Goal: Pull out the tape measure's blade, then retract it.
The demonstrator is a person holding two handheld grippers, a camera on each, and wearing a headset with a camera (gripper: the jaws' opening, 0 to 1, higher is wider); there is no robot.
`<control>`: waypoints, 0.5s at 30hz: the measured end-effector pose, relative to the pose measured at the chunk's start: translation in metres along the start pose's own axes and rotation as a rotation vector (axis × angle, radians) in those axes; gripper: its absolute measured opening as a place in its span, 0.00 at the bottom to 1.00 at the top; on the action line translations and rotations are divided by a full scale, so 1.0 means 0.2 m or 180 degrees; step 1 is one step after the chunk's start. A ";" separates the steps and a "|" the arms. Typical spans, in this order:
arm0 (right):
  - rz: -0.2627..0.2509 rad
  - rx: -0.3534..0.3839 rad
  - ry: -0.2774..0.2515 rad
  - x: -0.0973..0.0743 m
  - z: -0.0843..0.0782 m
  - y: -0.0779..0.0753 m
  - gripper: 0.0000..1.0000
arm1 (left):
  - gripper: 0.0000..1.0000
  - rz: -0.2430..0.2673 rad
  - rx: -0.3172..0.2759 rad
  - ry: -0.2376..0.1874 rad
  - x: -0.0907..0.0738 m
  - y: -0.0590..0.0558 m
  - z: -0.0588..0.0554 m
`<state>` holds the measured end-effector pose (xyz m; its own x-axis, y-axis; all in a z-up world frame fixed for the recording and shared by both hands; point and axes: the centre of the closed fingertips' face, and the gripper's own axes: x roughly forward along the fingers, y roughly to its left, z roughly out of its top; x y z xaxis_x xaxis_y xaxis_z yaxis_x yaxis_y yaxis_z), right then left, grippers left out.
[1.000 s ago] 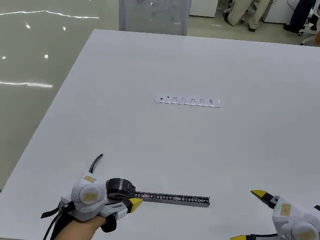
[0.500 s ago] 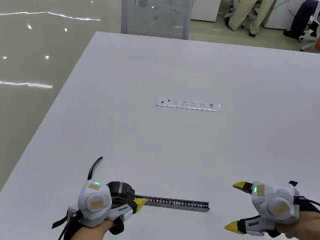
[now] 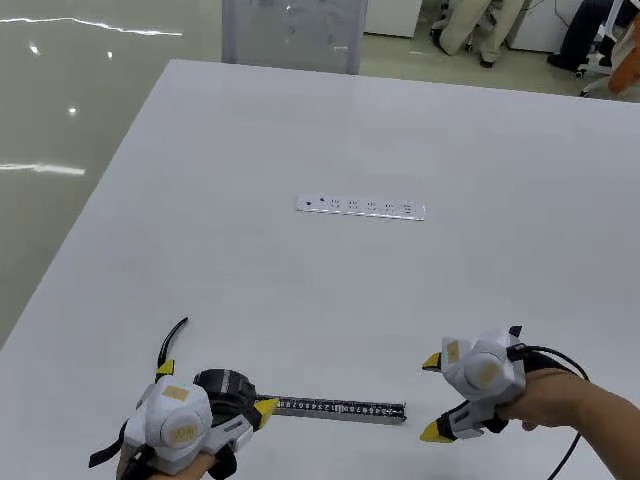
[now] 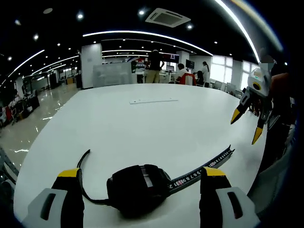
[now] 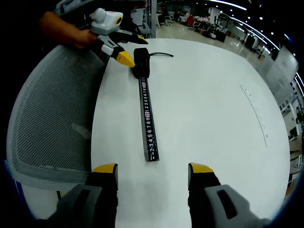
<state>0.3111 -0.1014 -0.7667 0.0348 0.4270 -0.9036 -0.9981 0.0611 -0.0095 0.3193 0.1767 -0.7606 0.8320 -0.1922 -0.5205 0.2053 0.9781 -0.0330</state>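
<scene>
Tape measure case (image 3: pixel 228 388): black and round, it lies flat on the white table (image 3: pixel 300 130), close to the edge nearest you.
Blade (image 3: pixel 340 408): it is drawn out of the case and lies flat on the table, running away from the case towards your right gripper.
Blade end: it is free, well apart from the case. In the right gripper view it stops just short of the gap between your right jaws.
Left gripper (image 3: pixel 215 388): your jaws are spread wide, one on each side of the case. In the left gripper view there is a gap on both sides. From the head view I cannot tell whether the near yellow tip touches the case.
Right gripper (image 3: pixel 433 397): your jaws are spread apart and hold nothing. It sits past the blade's far end from the case, tips pointing back towards the case.
Strap (image 3: pixel 170 340): a black loop curls out from the case on the side away from the blade.
Power strip (image 3: pixel 360 207): white, it lies well beyond the case towards the middle of the table.
</scene>
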 end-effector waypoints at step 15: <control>0.0204 0.0056 0.0095 0.22 -0.08 0.03 0.39 | 1.00 -0.0098 -0.0033 0.0040 0.00 -0.04 -0.02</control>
<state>0.3062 -0.0969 -0.8125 -0.0309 0.4033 -0.9145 -0.9972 0.0504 0.0559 0.3164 0.1685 -0.7639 0.8188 -0.2213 -0.5298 0.2254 0.9725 -0.0580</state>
